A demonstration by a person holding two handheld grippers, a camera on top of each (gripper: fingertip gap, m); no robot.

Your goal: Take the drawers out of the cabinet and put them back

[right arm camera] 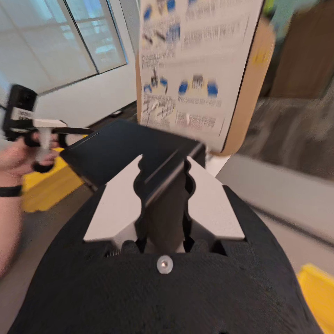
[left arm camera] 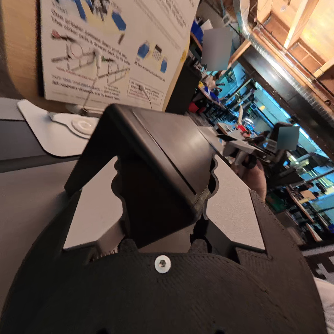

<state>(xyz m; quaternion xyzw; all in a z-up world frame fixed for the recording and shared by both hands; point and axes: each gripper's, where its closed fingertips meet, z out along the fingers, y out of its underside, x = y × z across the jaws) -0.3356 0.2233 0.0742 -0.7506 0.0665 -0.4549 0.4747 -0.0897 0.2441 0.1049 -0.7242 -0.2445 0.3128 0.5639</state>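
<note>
Grippers held one black drawer (left arm camera: 162, 162) between them, off the grey tabletop (left arm camera: 27, 198): left gripper (left arm camera: 165, 180) pinched one end, right gripper (right arm camera: 163, 182) apparently clamped its rim, blur permitting. Instruction sheet (left arm camera: 112, 50) stood behind.

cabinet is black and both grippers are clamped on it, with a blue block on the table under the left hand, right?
Not quite: the block under the left hand is yellow, not blue, as the right wrist view shows. The rest holds: the cabinet is black, with the left gripper and right gripper both clamped on it.
</note>
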